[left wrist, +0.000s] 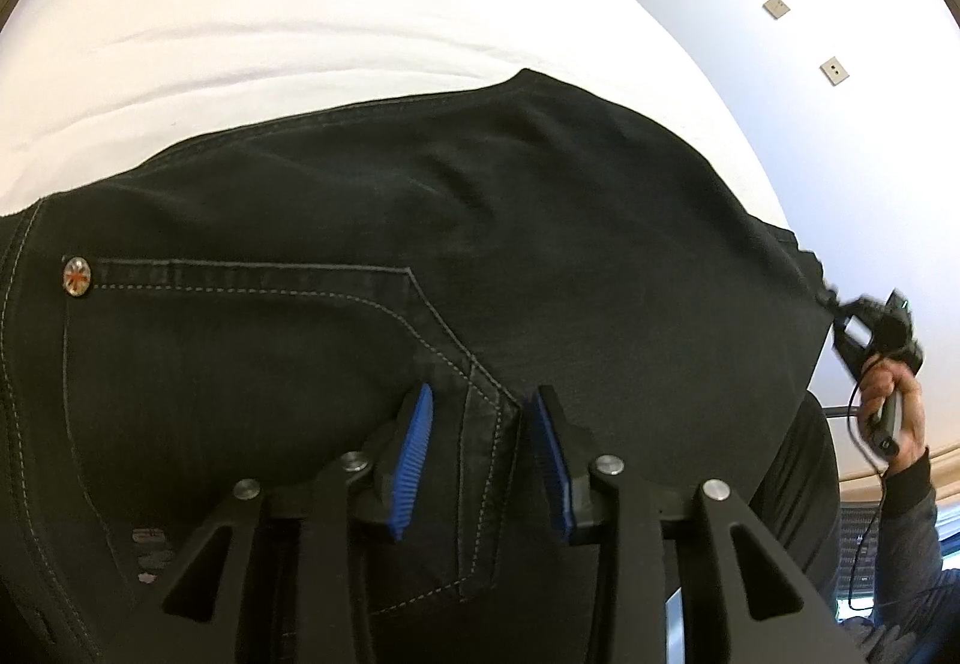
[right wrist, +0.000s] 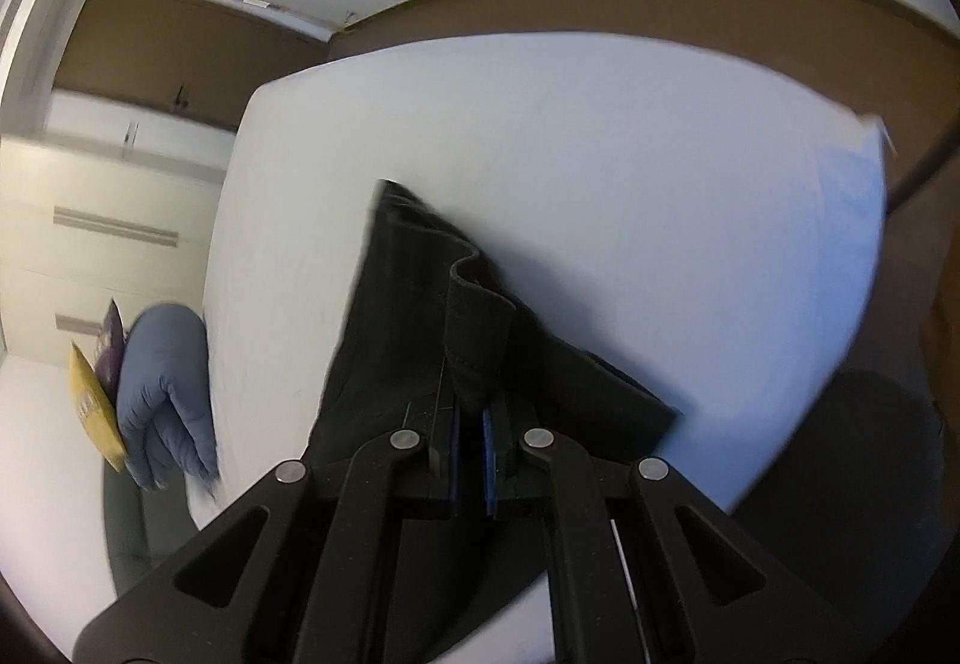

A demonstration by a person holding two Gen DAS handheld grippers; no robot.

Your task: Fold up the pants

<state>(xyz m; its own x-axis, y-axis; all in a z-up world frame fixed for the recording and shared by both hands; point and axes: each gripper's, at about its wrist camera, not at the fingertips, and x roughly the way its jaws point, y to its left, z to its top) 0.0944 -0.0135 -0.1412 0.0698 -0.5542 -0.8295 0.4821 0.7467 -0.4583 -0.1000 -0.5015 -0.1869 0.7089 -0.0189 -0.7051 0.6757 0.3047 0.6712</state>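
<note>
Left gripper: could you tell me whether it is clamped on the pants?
No, the left gripper is open, its blue pads apart over the black pants.

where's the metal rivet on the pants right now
In the left wrist view the rivet sits at the far left on the black pants, at the pocket's corner, left of the open left gripper.

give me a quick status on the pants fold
Left hand-held gripper open over the back pocket. Right hand-held gripper shut on the pants hem. Pants flat on the white bed. Nothing in the way.
</note>
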